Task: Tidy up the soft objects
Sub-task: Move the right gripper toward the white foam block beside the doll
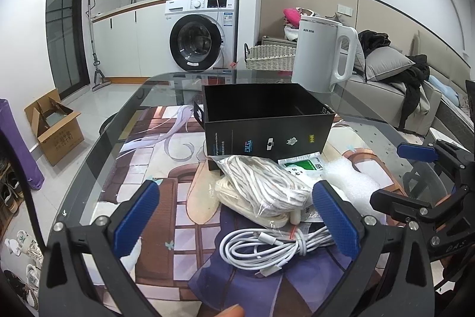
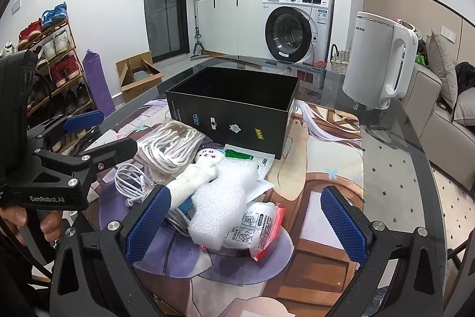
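An open black box (image 1: 267, 121) (image 2: 234, 106) stands on the glass table, with a pile of soft items in front of it. The pile holds a bagged bundle of white rope (image 1: 264, 186) (image 2: 172, 144), a coiled white cable (image 1: 267, 248) (image 2: 130, 183), a white foam sheet (image 2: 219, 198) (image 1: 350, 180), a white plush doll (image 2: 199, 171), a red-edged packet (image 2: 258, 230) and a green-and-white packet (image 1: 302, 165). My left gripper (image 1: 237, 222) is open above the cable and rope. Over the foam and red-edged packet, my right gripper (image 2: 246, 222) also stands open. Neither holds anything.
A white electric kettle (image 1: 323, 55) (image 2: 380, 61) stands behind the box to the right. A printed mat (image 2: 320, 168) lies under the glass top. Beyond the table are a washing machine (image 1: 202, 34), a cardboard box (image 1: 53, 124) on the floor, a shoe rack (image 2: 50, 64) and a sofa (image 1: 415, 91).
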